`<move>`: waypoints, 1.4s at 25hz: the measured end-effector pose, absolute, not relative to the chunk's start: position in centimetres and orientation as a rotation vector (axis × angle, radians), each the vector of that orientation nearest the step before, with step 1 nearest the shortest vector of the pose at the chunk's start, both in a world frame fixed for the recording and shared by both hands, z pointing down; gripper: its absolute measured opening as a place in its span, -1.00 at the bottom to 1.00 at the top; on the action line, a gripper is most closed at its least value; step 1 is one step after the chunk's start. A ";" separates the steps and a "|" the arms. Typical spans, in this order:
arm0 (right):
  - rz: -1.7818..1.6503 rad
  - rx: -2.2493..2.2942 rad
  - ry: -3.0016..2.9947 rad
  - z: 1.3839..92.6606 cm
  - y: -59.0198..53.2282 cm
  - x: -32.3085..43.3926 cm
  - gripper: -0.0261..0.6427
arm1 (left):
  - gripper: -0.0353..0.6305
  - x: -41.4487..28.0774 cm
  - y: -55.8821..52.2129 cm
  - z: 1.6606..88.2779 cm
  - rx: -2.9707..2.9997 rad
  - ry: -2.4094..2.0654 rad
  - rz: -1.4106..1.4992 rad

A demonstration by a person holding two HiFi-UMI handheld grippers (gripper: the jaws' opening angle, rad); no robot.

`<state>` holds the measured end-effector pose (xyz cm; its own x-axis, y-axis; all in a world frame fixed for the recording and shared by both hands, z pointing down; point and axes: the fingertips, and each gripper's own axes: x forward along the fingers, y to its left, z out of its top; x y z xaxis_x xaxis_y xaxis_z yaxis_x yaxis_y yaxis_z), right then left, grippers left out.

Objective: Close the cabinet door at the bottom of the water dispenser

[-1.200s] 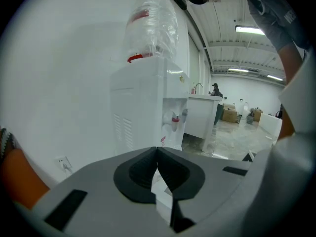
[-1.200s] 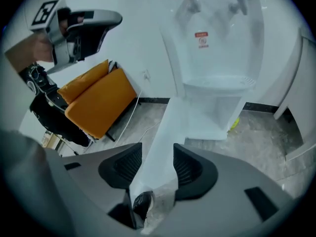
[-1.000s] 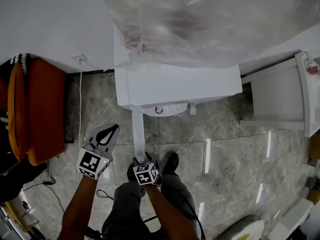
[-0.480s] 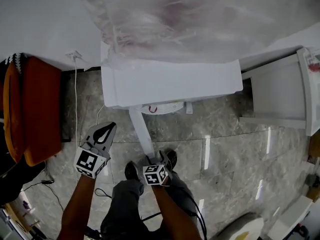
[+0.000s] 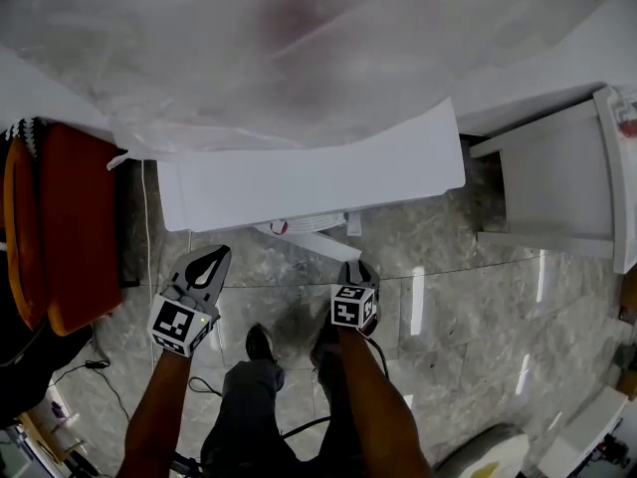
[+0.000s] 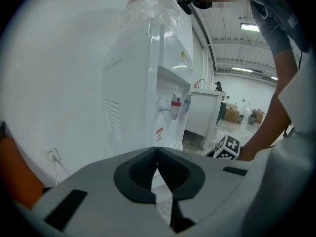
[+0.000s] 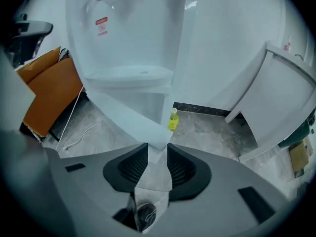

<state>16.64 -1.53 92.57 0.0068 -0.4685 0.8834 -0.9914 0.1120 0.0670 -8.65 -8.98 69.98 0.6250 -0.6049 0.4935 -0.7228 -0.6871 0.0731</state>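
Note:
The white water dispenser [image 5: 309,182] stands under its plastic-wrapped bottle. Its bottom cabinet door [image 5: 317,244] stands ajar, swung out at a slant over the floor. In the right gripper view the door [image 7: 123,115] runs from the upper left down into my right gripper [image 7: 158,149]. Those jaws have just been closing, and the door's free end fills the gap between the tips. In the head view my right gripper [image 5: 355,269] sits at that door end. My left gripper [image 5: 204,267] hangs left of the dispenser, shut and empty, its tips meeting [image 6: 157,149].
An orange seat [image 5: 70,217] stands at the left with a white power cord [image 5: 144,227] beside it. A white cabinet [image 5: 557,187] stands at the right. A small yellow bottle [image 7: 173,120] shows at the dispenser's foot. The person's shoes [image 5: 261,342] rest on the marble floor.
The right gripper has moved to the right with the door's free end. The door has swung from pointing at the person towards the dispenser's front. The left gripper has barely moved.

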 end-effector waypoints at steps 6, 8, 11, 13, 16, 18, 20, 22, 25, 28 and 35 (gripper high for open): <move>0.854 1.426 -1.615 93.2 -5.4 18.0 -0.50 | -0.84 -7.4 -9.9 69.9 2.571 -1.101 0.658; 0.865 1.404 -1.623 93.5 -5.7 17.9 -0.47 | -0.84 -7.2 -10.0 69.8 2.561 -1.108 0.662; 0.872 1.389 -1.631 93.6 -6.0 17.8 -0.47 | -0.84 -7.0 -10.1 69.3 2.553 -1.123 0.659; 0.874 1.386 -1.636 93.6 -6.3 17.9 -0.47 | -0.84 -7.0 -10.1 69.0 2.549 -1.141 0.655; 0.871 1.389 -1.643 93.7 -7.0 18.1 -0.47 | -0.84 -7.6 -10.1 69.1 2.526 -1.182 0.651; 0.864 1.392 -1.649 93.7 -7.6 18.2 -0.48 | -0.85 -8.0 -10.1 69.1 2.511 -1.204 0.649; 0.860 1.392 -1.656 93.7 -8.0 18.3 -0.48 | -0.84 -8.4 -10.2 69.2 2.501 -1.221 0.648; 0.856 1.398 -1.670 93.8 -8.4 18.4 -0.48 | -0.84 -8.6 -10.2 69.4 2.494 -1.232 0.653; 0.841 1.421 -1.700 93.7 -9.4 18.6 -0.49 | -0.84 -8.5 -10.4 69.5 2.499 -1.239 0.653; 0.833 1.432 -1.732 93.8 -10.3 18.7 -0.51 | -0.84 -8.7 -10.5 69.8 2.499 -1.245 0.658; 0.817 1.433 -1.772 93.8 -12.0 18.9 -0.53 | -0.84 -9.3 -10.7 70.0 2.495 -1.271 0.653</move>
